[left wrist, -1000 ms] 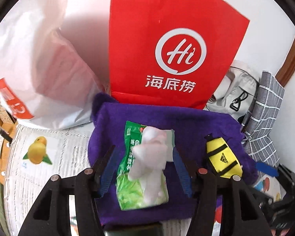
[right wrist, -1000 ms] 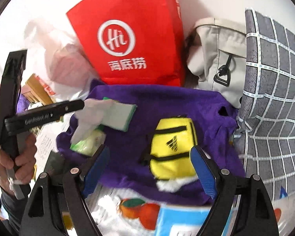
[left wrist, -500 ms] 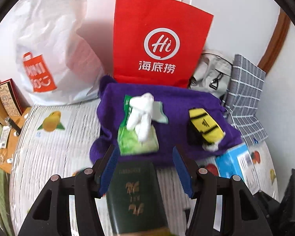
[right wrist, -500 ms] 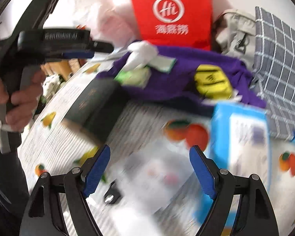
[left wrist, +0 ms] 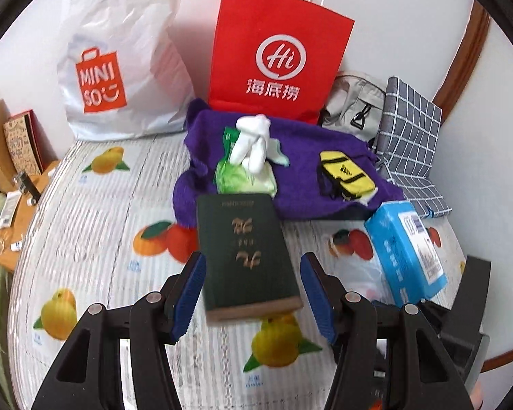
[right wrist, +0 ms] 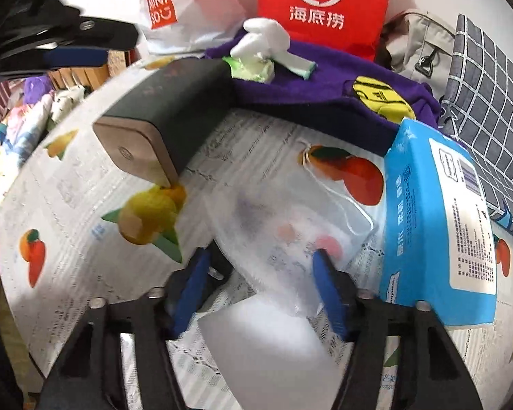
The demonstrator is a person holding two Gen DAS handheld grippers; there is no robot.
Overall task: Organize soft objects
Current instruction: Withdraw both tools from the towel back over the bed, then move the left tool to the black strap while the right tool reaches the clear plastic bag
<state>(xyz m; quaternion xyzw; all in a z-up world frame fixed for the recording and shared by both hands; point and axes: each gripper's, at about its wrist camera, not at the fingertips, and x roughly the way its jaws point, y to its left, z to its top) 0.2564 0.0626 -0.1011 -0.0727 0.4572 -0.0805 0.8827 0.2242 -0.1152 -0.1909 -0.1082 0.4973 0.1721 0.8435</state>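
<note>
A purple garment (left wrist: 304,157) lies at the back of the fruit-print table (left wrist: 92,205). On it rest white socks (left wrist: 251,143), a green tissue pack (left wrist: 244,179) and a yellow pouch (left wrist: 345,174). My left gripper (left wrist: 253,290) is open and empty, its jaws on either side of a dark green book (left wrist: 246,249). My right gripper (right wrist: 260,294) is open low over a clear plastic drawstring bag (right wrist: 290,239), its jaws on either side of the bag's near end. The socks (right wrist: 263,34), the pouch (right wrist: 379,99) and the garment (right wrist: 325,82) also show in the right wrist view.
A blue tissue pack (left wrist: 407,249) lies at the right, also in the right wrist view (right wrist: 441,225). A red paper bag (left wrist: 277,54), a white Miniso bag (left wrist: 119,61), a grey backpack (left wrist: 355,106) and a checked cloth (left wrist: 410,136) stand against the wall.
Both grippers have pulled back from the purple garment toward the table's near side. The left gripper has let go of the white socks, which now lie on the tissue pack. The right has dropped low over the clear bag.
</note>
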